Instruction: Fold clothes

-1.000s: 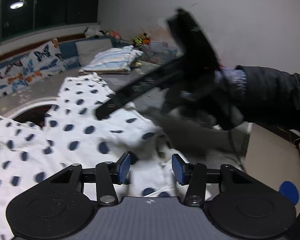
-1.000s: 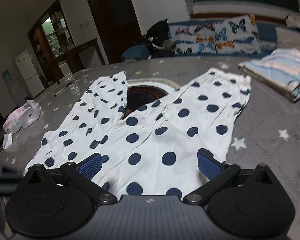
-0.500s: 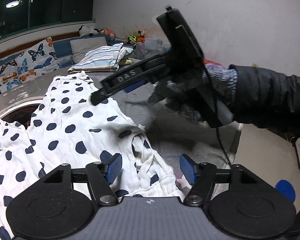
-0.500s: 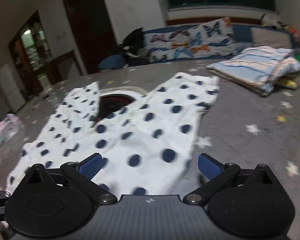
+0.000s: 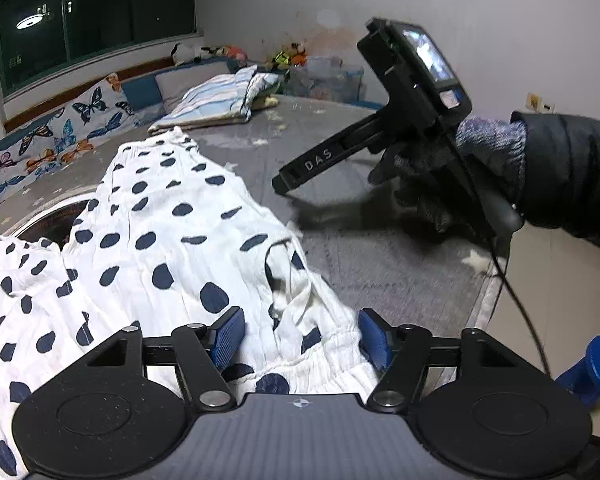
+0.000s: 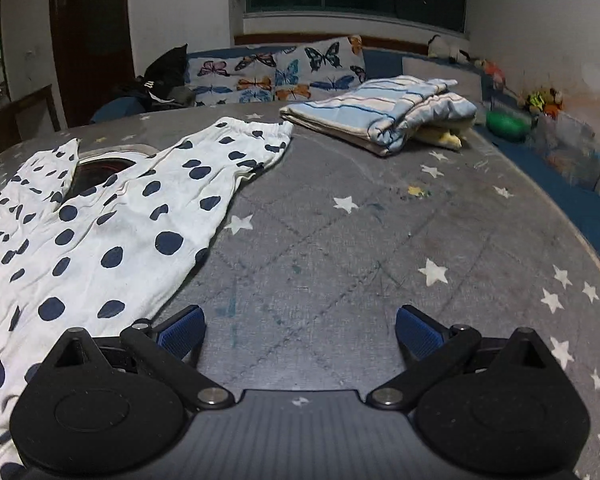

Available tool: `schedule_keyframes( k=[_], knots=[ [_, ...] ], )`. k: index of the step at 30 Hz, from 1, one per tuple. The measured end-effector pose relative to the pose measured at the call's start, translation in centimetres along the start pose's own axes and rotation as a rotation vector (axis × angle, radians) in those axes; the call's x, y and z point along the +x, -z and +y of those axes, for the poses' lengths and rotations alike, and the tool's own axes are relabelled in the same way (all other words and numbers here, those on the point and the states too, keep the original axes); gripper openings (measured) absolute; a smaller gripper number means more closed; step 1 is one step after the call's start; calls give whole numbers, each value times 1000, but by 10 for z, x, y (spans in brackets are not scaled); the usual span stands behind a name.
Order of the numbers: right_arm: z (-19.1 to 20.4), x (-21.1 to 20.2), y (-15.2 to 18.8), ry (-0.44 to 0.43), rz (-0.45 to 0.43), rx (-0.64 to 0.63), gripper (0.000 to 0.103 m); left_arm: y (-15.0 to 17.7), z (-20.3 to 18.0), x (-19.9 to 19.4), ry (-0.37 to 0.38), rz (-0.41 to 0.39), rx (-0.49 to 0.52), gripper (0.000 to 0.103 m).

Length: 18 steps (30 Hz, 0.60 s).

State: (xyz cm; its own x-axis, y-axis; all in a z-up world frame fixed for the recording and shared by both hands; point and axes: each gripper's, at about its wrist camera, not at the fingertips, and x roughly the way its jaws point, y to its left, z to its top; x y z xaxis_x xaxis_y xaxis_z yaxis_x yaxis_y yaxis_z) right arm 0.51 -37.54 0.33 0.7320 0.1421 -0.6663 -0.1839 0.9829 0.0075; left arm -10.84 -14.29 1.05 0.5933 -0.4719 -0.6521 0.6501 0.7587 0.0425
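White trousers with dark blue dots (image 5: pixel 148 240) lie spread flat on the grey star-print table (image 6: pixel 340 248), both legs pointing away. My left gripper (image 5: pixel 298 338) is open, its blue pads on either side of the rumpled waistband, just above it. My right gripper (image 6: pixel 298 330) is open and empty over bare table, just right of the trousers (image 6: pixel 112 224). In the left wrist view the right gripper's body (image 5: pixel 412 92) is held in a gloved hand to the right of the trousers.
A folded blue-striped blanket (image 6: pixel 380 116) lies at the far side of the table. A round dark recess (image 6: pixel 96 172) shows between the trouser legs. Butterfly cushions (image 6: pixel 280 70) line the bench behind. The table edge curves at the right (image 6: pixel 580 232).
My right gripper has swung right, off the trousers onto bare table. My left gripper has opened wider and moved toward the waistband. The trousers lie as before.
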Motion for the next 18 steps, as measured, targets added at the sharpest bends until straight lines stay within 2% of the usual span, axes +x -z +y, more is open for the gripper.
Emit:
schedule_keyframes(
  k=[2,8,10,12,16,18],
  knots=[
    [0,0,1,0,-7,-4,103,1,-1,-1,1,1,4,61],
    [-1,1,2,-3,-10,-5,103,0,-3,-2,9,-2,17,42],
    [-1,2,2,-3,-7,-7,103,-1,-2,-2,11,-2,17,35],
    [-1,2,0,-4,1,-8,103,-2,0,-3,12,-2,18,23],
    [-2,3,-7,-19,22,4,102,-6,10,-5,46,-6,-21,15],
    [-1,5,-15,-46,26,5,94,-9,16,-7,63,-10,-48,14]
  ],
)
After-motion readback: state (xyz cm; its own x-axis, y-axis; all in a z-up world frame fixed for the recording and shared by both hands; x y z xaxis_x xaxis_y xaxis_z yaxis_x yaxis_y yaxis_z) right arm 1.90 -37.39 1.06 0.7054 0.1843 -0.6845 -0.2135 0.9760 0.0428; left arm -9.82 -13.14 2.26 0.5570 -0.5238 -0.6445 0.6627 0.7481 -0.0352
